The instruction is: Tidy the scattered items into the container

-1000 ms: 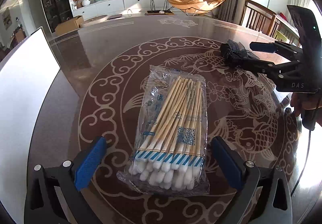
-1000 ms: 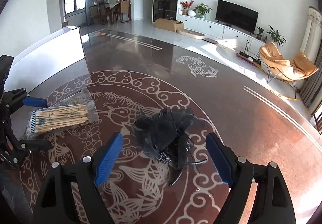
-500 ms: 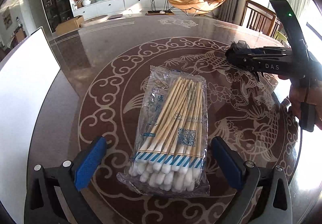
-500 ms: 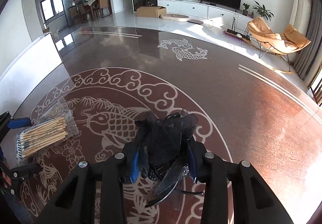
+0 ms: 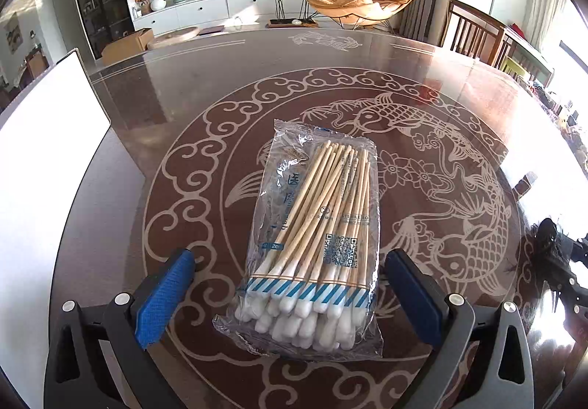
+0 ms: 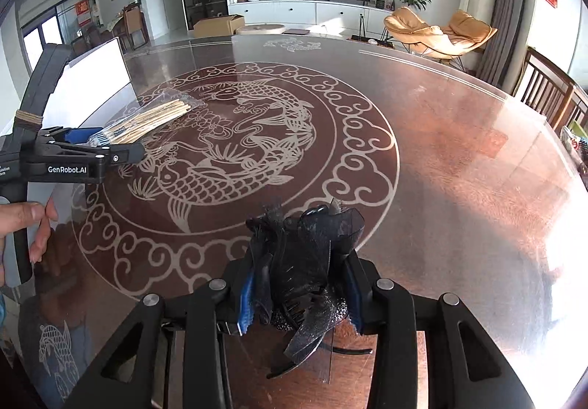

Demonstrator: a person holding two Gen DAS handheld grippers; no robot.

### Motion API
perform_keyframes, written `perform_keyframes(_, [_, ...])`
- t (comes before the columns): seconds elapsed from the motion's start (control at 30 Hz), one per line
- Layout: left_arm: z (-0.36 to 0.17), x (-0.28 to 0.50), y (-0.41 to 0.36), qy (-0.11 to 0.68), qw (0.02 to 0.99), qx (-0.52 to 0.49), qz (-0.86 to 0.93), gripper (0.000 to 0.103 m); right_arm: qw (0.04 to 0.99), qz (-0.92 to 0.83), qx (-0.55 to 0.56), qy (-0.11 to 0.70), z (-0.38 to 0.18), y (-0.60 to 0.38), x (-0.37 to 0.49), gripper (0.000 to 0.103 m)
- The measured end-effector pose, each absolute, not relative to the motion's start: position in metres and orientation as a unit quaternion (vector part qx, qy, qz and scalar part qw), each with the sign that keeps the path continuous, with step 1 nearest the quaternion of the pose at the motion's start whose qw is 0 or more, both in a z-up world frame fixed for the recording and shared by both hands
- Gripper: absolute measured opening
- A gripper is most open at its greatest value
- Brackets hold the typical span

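At the left, the white container (image 6: 99, 78) stands at about ten o'clock on the bench (image 6: 441, 151). The left claw (image 5: 294, 295) hangs released, its jaws straddling the swab pack (image 5: 316, 236) without touching it. The pack lies flat mid-bench, long axis running six to twelve, cotton tips toward the claw at six and stick ends at twelve. To grasp it well I would sink lower and clench across the narrow width near the blue band. At the right, the right claw (image 6: 299, 291) has just been closing and now stands clenched on the black hair clip (image 6: 305, 262), which should go to the container, kept clear of the other claw.
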State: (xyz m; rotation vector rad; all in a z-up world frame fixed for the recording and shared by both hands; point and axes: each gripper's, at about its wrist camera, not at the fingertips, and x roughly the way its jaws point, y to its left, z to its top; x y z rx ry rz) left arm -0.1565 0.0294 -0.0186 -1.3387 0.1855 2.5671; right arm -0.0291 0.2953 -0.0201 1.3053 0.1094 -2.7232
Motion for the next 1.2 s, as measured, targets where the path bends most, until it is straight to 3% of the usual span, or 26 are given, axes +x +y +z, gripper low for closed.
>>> perform_keyframes(0.27, [-0.019, -0.172, 0.045, 0.050, 0.088, -0.456, 0.884, 0.102, 0.054, -0.900, 0.432, 0.029, -0.020, 0.299, -0.023, 0.041])
perform_keyframes(0.3, [-0.017, -0.168, 0.047, 0.051, 0.092, -0.451, 0.886, 0.097, 0.053, -0.900, 0.431, 0.027, -0.021, 0.299, -0.022, 0.041])
perform_keyframes(0.37, [-0.014, -0.157, 0.054, 0.063, 0.109, -0.438, 0.890, 0.068, 0.047, -0.901, 0.432, 0.019, -0.020, 0.301, -0.022, 0.041])
perform_keyframes(0.43, [-0.012, -0.143, 0.061, 0.072, 0.124, -0.430, 0.891, 0.052, 0.042, -0.901, 0.432, 0.016, -0.020, 0.304, -0.017, 0.041])
perform_keyframes(0.67, [-0.010, -0.057, 0.087, 0.081, 0.170, -0.428, 0.884, 0.049, 0.029, -0.901, 0.432, 0.022, -0.019, 0.322, 0.028, 0.041])
perform_keyframes(0.9, [-0.010, 0.016, 0.114, 0.086, 0.171, -0.419, 0.888, 0.049, 0.009, -0.906, 0.423, 0.017, -0.018, 0.330, 0.063, 0.041])
perform_keyframes(0.97, [-0.011, 0.014, 0.112, 0.081, 0.166, -0.421, 0.888, 0.054, 0.003, -0.907, 0.420, 0.033, -0.016, 0.327, 0.065, 0.041])
perform_keyframes(1.0, [-0.012, 0.013, 0.113, 0.080, 0.165, -0.424, 0.887, 0.057, 0.002, -0.907, 0.419, 0.037, -0.016, 0.326, 0.065, 0.041])
perform_keyframes(1.03, [-0.013, 0.011, 0.114, 0.081, 0.163, -0.430, 0.884, 0.075, 0.002, -0.907, 0.419, 0.036, -0.016, 0.328, 0.065, 0.042])
perform_keyframes(1.07, [-0.017, 0.008, 0.116, 0.084, 0.161, -0.443, 0.878, 0.103, 0.000, -0.906, 0.422, 0.028, -0.016, 0.330, 0.065, 0.048])
perform_keyframes(1.2, [-0.020, 0.007, 0.115, 0.080, 0.158, -0.453, 0.874, 0.103, 0.006, -0.904, 0.428, -0.007, -0.017, 0.342, 0.061, 0.061])
